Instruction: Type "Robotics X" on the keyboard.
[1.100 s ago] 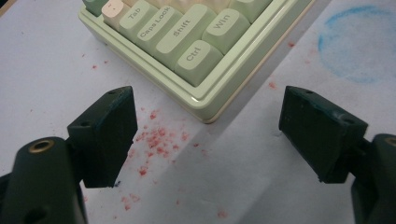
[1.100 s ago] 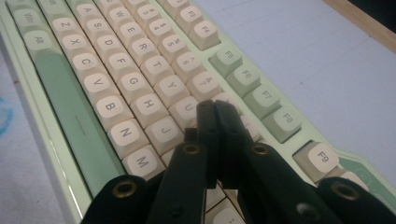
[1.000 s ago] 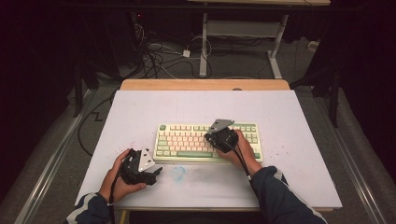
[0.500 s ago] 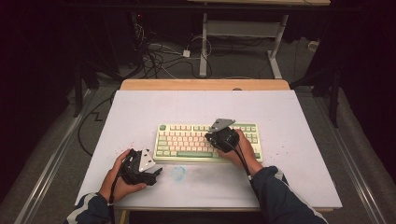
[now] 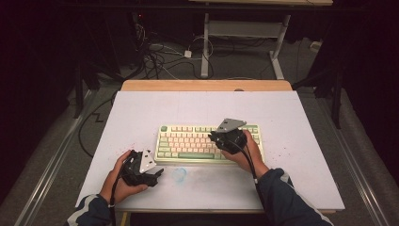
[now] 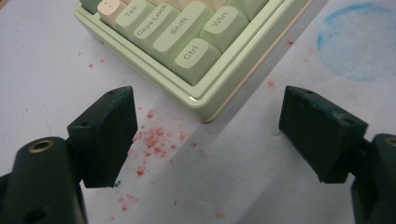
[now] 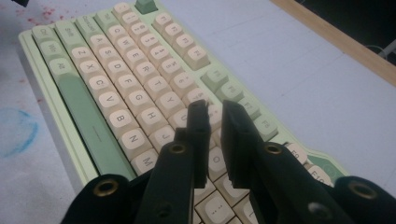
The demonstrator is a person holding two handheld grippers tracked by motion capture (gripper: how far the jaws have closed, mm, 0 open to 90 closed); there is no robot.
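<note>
Hovering right tongs (image 7: 214,109) just parting over keyboard (image 7: 116,98), nothing between

From above I see the keyboard (image 5: 209,143) lying square on the white desk (image 5: 306,127), a little toward the near edge. My right gripper (image 5: 227,140) sits over its right half, hand behind it. My left gripper (image 5: 141,168) rests on the desk near the near-left corner, just off the keyboard's near-left corner, beside a faint blue ring (image 5: 179,174).
</note>
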